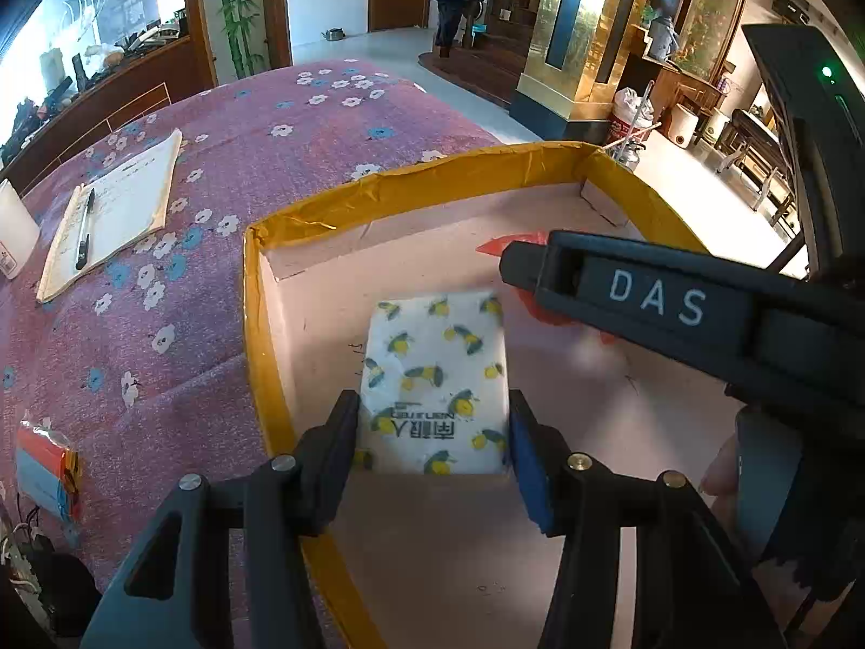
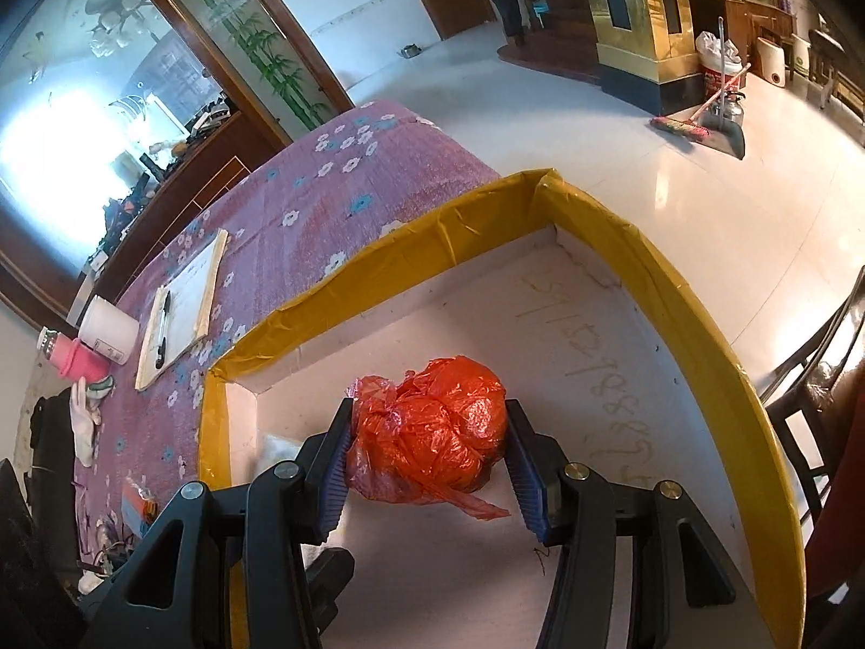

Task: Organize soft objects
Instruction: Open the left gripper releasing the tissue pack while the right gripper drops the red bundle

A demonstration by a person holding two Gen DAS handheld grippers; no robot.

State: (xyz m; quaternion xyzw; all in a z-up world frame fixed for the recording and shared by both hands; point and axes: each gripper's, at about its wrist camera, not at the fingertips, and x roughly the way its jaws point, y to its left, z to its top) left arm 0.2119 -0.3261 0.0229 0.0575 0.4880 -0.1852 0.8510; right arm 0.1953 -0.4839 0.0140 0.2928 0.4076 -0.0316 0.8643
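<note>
Left gripper point(image 1: 432, 432) clamps tissue pack point(image 1: 435, 378), low over box floor near left wall of yellow-taped box point(image 1: 259, 324). Right gripper point(image 2: 427, 449) clamps crumpled orange plastic bag point(image 2: 432, 432) mid-box. Judgement: set both flat, apart, release gently, lift straight up.

Red bag point(image 1: 494, 245) mostly hidden behind right gripper point(image 1: 519, 265).

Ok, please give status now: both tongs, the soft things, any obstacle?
Left tongs shut on tissue pack, inside yellow-rimmed box. Right tongs shut on orange bag bundle, same box. Nothing in the way.
</note>
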